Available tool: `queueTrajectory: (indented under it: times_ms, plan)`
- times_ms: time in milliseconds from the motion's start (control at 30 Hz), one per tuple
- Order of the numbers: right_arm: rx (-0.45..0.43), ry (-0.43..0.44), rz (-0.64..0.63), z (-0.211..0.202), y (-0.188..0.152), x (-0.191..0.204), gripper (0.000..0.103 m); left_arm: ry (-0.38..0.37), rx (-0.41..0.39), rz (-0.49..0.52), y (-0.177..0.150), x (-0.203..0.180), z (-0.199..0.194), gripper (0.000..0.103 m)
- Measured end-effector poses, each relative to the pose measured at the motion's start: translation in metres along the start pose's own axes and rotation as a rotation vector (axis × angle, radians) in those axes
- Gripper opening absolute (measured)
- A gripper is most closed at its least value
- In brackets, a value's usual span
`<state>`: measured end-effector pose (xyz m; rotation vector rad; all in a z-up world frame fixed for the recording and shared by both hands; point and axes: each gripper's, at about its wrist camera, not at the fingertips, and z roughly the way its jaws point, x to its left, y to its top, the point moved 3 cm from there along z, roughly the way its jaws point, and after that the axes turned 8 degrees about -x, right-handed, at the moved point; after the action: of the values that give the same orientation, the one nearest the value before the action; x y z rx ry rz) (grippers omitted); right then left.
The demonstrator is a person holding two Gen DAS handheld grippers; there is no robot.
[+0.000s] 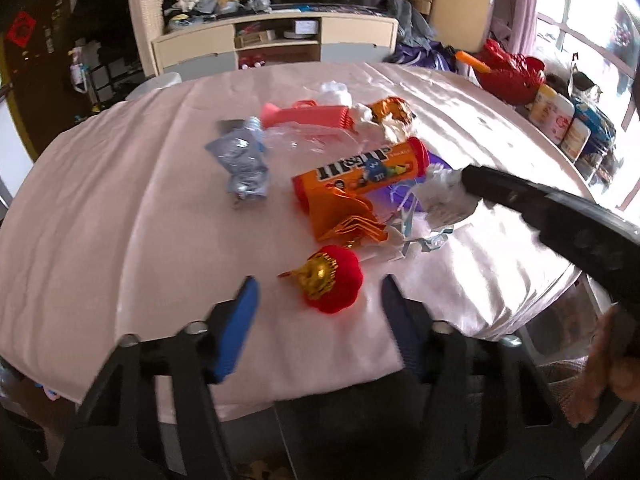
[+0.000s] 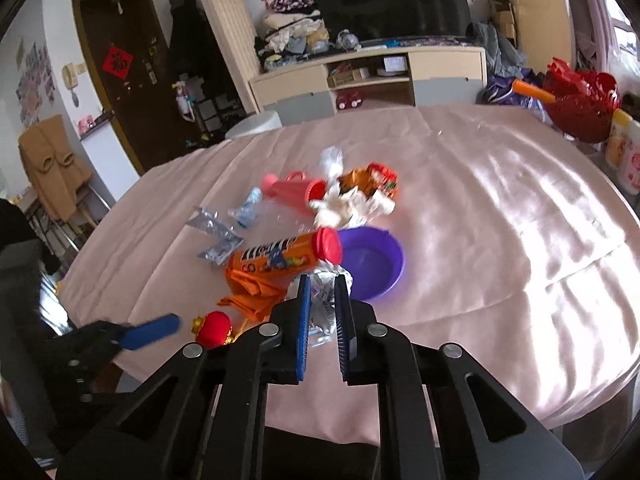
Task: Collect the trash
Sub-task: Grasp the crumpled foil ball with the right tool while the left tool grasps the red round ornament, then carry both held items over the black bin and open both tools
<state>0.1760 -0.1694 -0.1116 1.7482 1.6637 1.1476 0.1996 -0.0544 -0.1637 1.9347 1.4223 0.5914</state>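
Already the right hand-held gripper (image 2: 322, 304) pinches the crumpled wrapper (image 2: 325, 294) near the purple bowl (image 2: 376, 264) on the tabletop (image 2: 500, 240); it looks light, soft and crushable, while the left hand-held gripper (image 1: 318, 300) stands spread around the red ornament (image 1: 332, 280).

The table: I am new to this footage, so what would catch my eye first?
The orange M&M's tube lies mid-table in a litter pile, its red cap beside a purple bowl. Nearer, a red and gold ornament sits before the left gripper, while the right gripper is shut on a crumpled white wrapper.
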Motion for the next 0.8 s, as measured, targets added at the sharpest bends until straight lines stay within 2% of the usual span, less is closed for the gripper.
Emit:
queueTrajectory:
  times_ms: [33, 100, 233, 467, 633, 800]
  plan:
    - [-0.008, -0.004, -0.004, -0.003, 0.003, -0.001, 0.013, -0.002, 0.01, 0.002, 0.001, -0.001, 0.005, 0.038]
    - [-0.02, -0.012, -0.011, -0.006, 0.005, -0.002, 0.012, -0.011, 0.02, -0.005, 0.0, -0.002, 0.009, 0.031]
    - [-0.051, -0.022, -0.032, -0.019, 0.011, -0.002, 0.012, -0.007, -0.004, -0.004, 0.002, -0.001, 0.001, 0.031]
    - [-0.094, 0.013, -0.049, -0.057, 0.009, 0.005, 0.012, 0.036, -0.094, 0.003, 0.004, 0.0, -0.049, 0.031]
    - [-0.082, 0.046, -0.07, -0.083, -0.011, 0.011, 0.012, 0.028, -0.124, -0.016, -0.01, -0.002, -0.085, 0.031]
    - [-0.035, 0.072, -0.077, -0.095, -0.043, 0.015, 0.012, 0.018, -0.087, -0.019, -0.039, -0.012, -0.1, 0.031]
